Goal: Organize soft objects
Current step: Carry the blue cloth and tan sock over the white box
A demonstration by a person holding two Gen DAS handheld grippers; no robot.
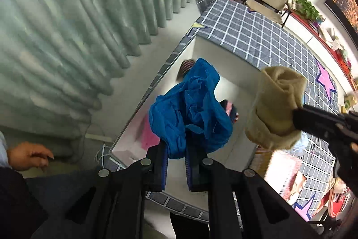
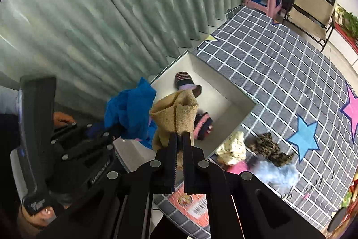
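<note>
Left wrist view: left gripper (image 1: pixel 175 150) clamped on crumpled blue mesh cloth (image 1: pixel 190 111), held above the white box (image 1: pixel 226 73), likely for dropping in.

Right wrist view: right gripper (image 2: pixel 180 138) pinched tight on tan knit sock (image 2: pixel 175 114), likewise over the box near its table-edge side; striped socks (image 2: pixel 185 82) already inside.
</note>
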